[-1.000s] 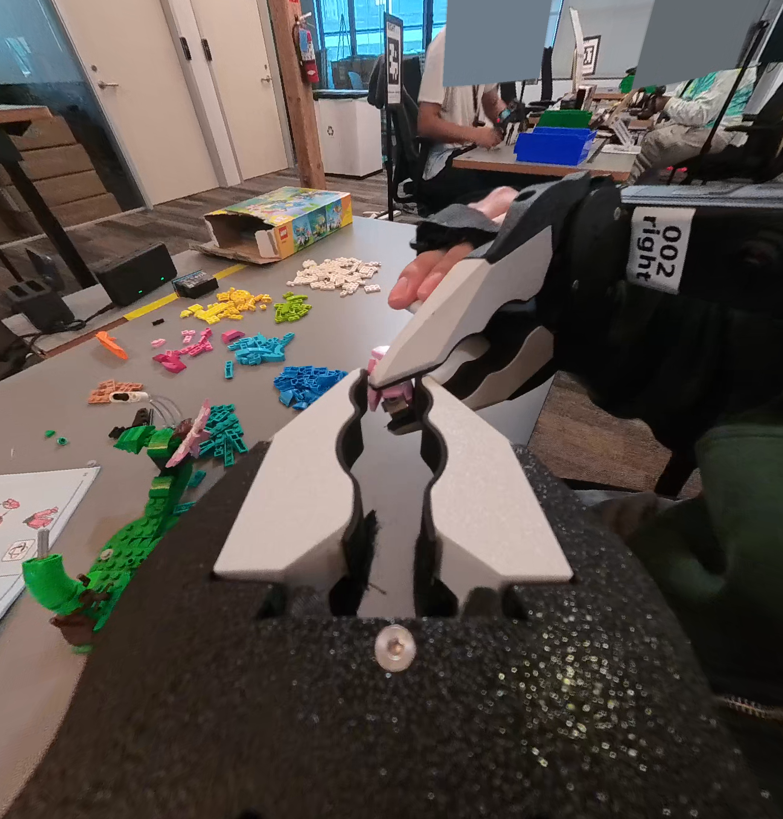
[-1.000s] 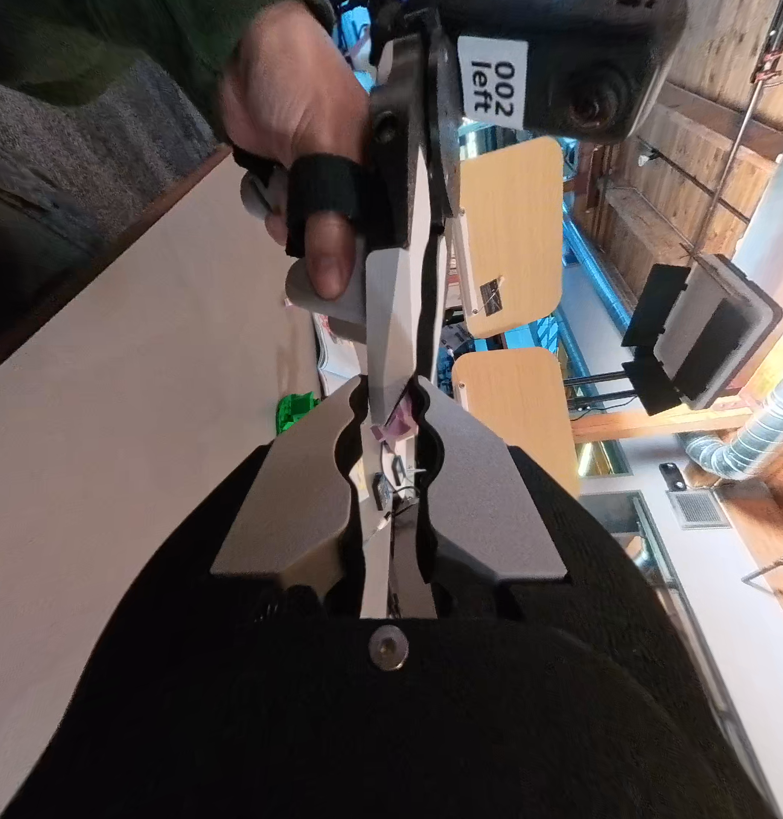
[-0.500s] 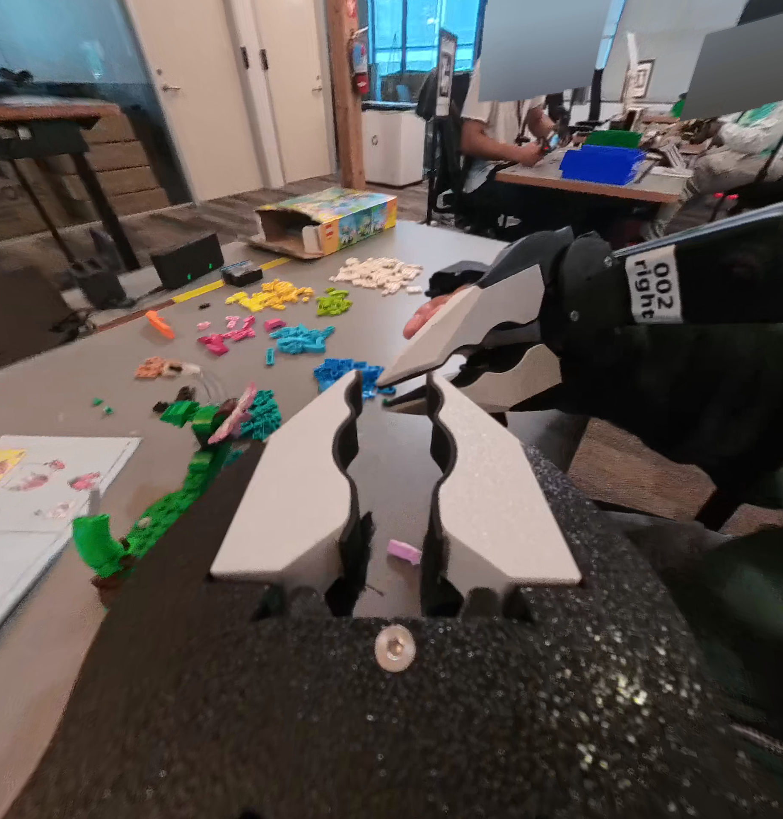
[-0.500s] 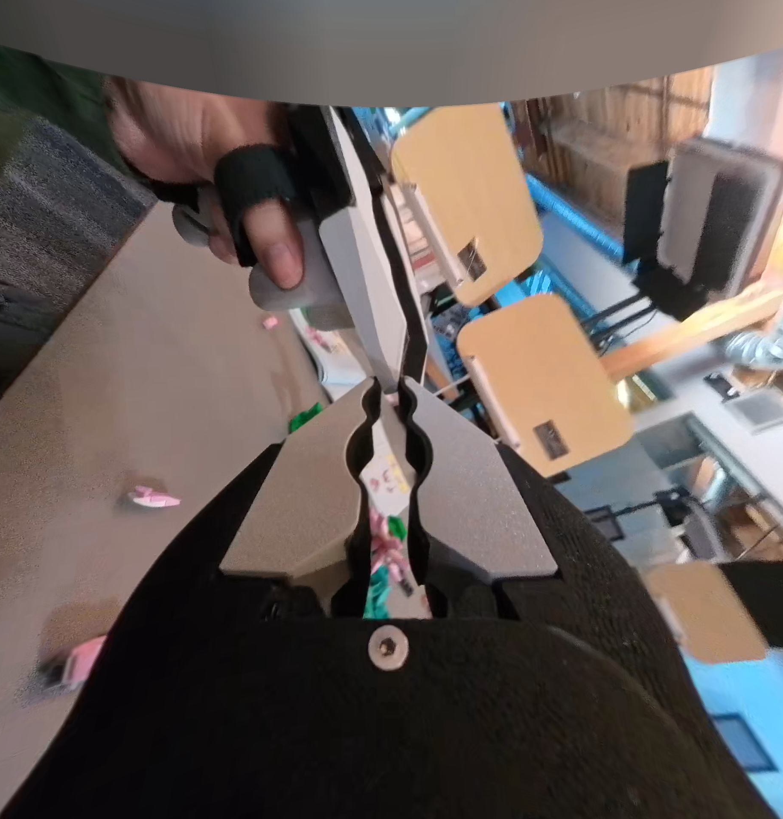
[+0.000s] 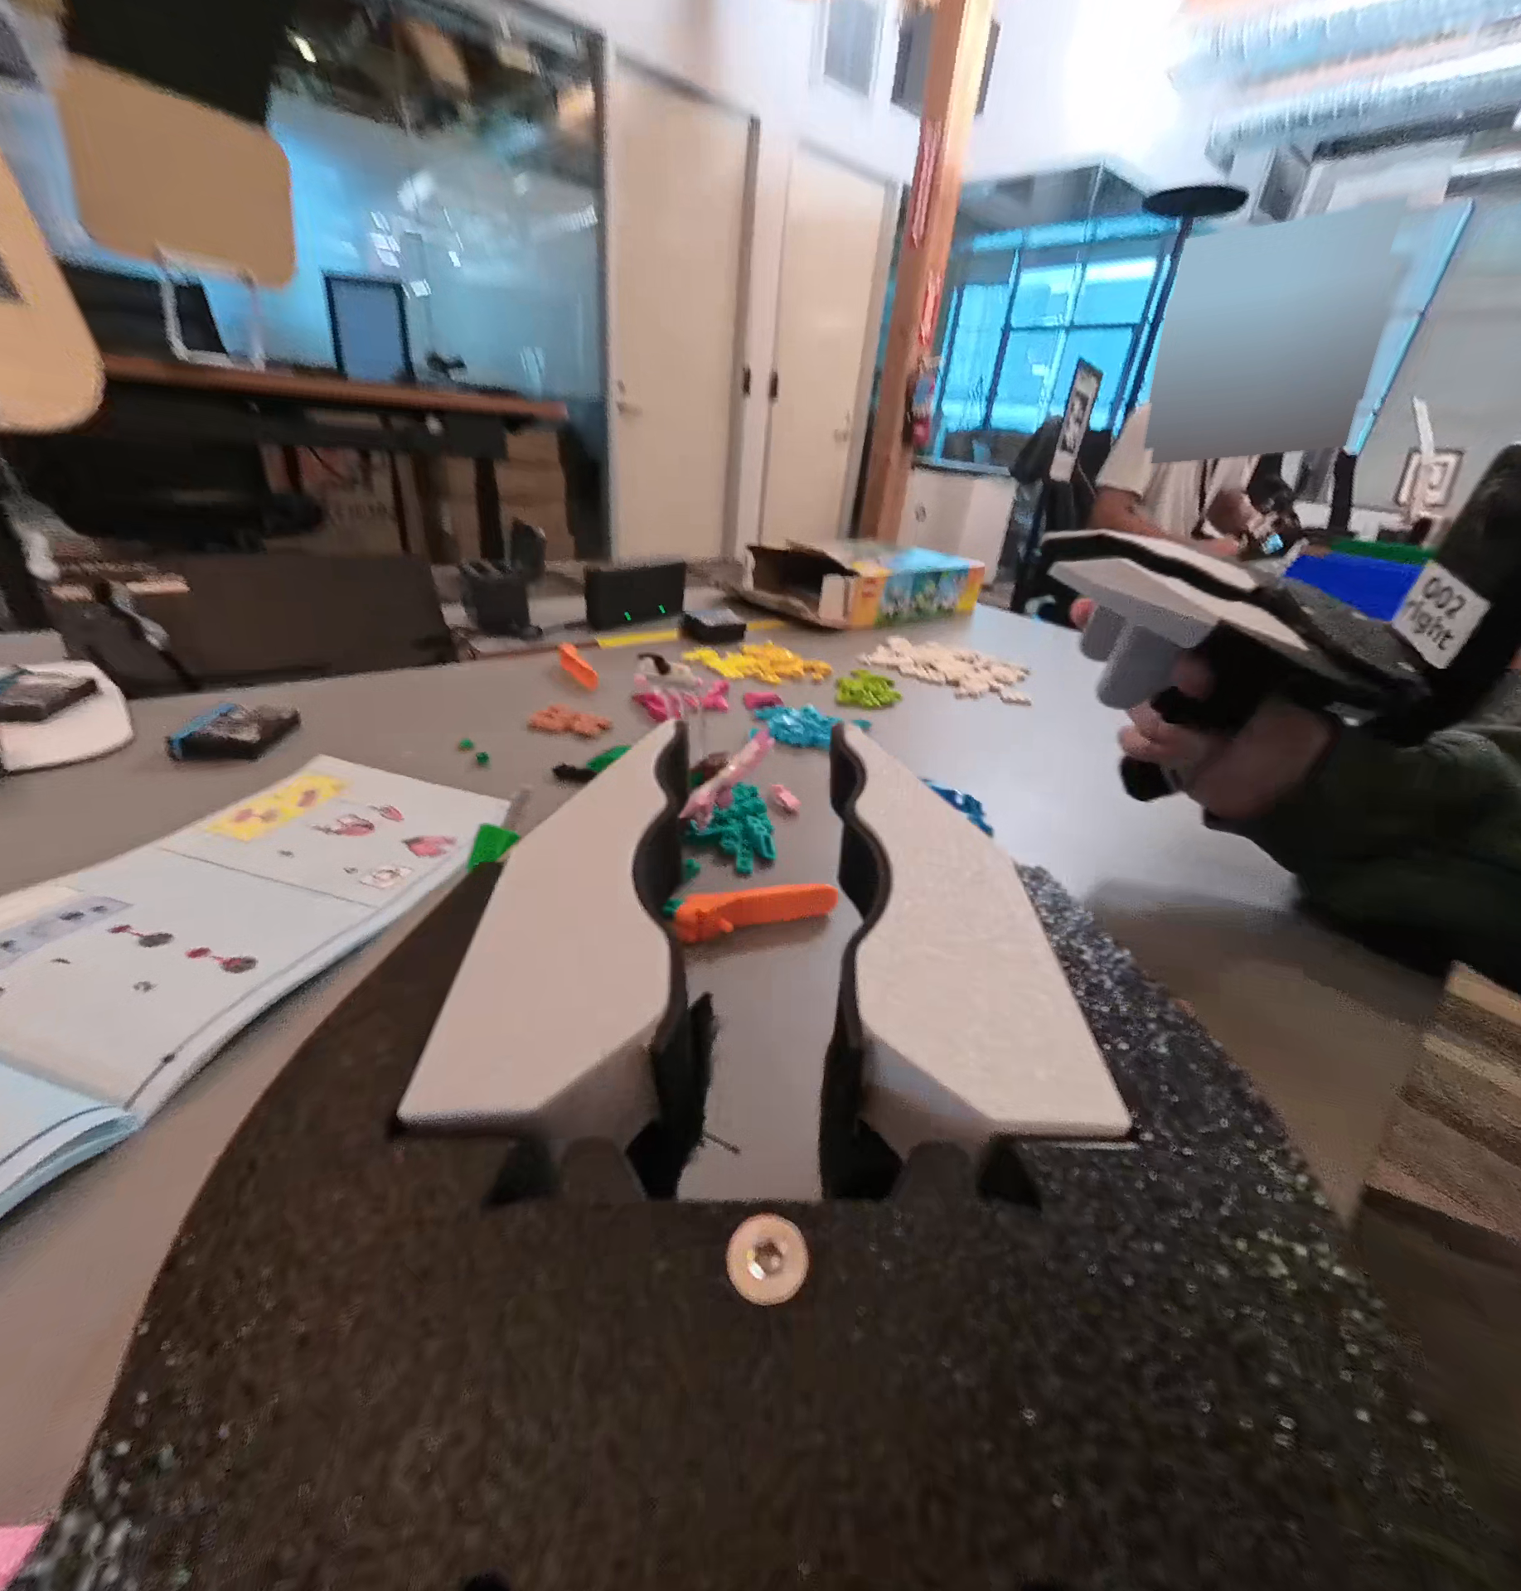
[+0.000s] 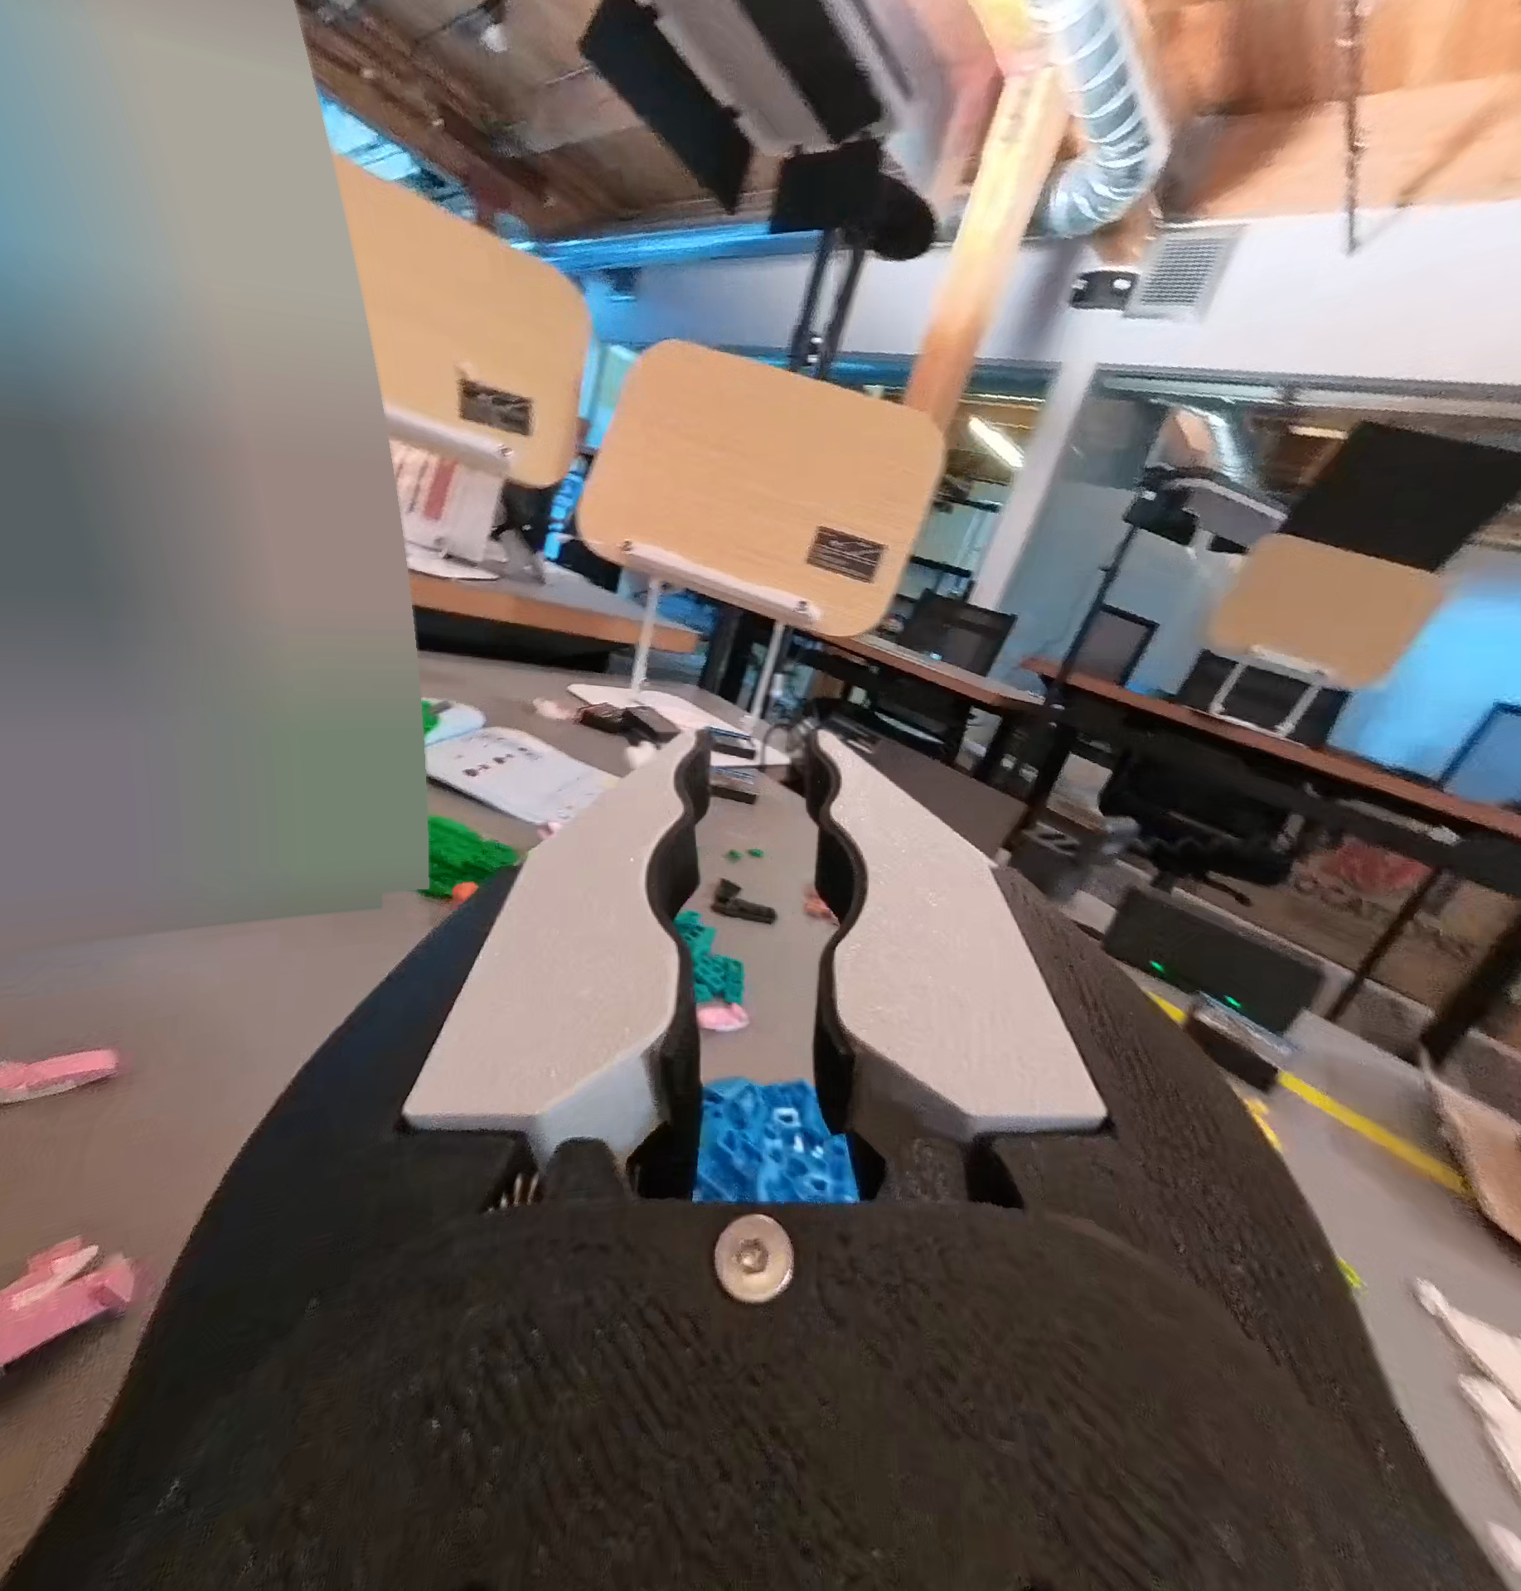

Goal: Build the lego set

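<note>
My left gripper (image 5: 758,740) is open and empty, low over the grey table (image 5: 1084,826). Between its fingers I see an orange piece (image 5: 752,911), a teal pile (image 5: 735,826) and a pink flower part (image 5: 726,775). The green build (image 5: 490,844) is mostly hidden behind the left finger. My right gripper (image 6: 755,745) is open and empty above a blue pile (image 6: 769,1145); it also shows at the right of the left wrist view (image 5: 1170,603). Loose pink pieces (image 6: 50,1076) lie on the table to its left. The green build (image 6: 464,852) sits further back.
An open instruction booklet (image 5: 180,904) lies at left. Sorted piles of yellow (image 5: 757,663), white (image 5: 946,667), lime (image 5: 867,689), pink (image 5: 679,697) and cyan (image 5: 795,723) bricks lie ahead, with the set's box (image 5: 877,581) behind. The table edge is at right. People sit at a far desk. The gap from one gripper's tips to the other's is roughly 20 cm.
Both grippers held a small pink assembly between them; it came apart and pink pieces dropped onto the table. Both grippers opened, moved apart and swung round to face the table.
</note>
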Demonstrator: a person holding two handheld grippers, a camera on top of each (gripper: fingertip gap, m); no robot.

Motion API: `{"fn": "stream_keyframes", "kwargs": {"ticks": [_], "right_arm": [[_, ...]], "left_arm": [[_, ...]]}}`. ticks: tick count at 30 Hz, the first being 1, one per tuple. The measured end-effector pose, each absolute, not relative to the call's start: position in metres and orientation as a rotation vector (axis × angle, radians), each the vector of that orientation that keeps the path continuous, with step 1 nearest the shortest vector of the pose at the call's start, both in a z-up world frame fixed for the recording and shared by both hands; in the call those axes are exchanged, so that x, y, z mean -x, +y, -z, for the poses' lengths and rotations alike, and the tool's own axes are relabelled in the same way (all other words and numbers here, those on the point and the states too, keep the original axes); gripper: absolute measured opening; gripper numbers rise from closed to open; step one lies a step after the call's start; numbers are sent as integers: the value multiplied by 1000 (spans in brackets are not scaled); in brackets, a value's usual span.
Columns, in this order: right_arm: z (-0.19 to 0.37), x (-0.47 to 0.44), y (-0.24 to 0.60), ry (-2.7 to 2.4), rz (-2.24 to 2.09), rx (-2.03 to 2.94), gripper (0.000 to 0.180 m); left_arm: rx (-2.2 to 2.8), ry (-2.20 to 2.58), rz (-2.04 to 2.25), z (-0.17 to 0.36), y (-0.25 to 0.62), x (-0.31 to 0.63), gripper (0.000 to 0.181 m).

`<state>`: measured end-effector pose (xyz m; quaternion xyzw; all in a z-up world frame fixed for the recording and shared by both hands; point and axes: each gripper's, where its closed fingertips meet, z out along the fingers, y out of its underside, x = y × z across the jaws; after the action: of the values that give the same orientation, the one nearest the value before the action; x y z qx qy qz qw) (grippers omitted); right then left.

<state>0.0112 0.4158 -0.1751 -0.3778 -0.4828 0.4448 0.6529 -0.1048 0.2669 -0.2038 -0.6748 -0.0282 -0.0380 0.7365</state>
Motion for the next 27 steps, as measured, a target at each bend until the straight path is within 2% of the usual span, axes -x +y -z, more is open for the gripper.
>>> {"fn": "stream_keyframes", "kwargs": {"ticks": [7, 15, 27], "right_arm": [[193, -32, 459, -924, -920, 977, 21], [216, -6, 423, -1172, -889, 895, 21], [217, -5, 376, -1319, -1075, 719, 23]], "left_arm": [[1290, -37, -18, 198, 254, 110, 33], [1274, -51, 57, 199, 253, 110, 36], [1285, -114, 5, 200, 252, 120, 40]]}}
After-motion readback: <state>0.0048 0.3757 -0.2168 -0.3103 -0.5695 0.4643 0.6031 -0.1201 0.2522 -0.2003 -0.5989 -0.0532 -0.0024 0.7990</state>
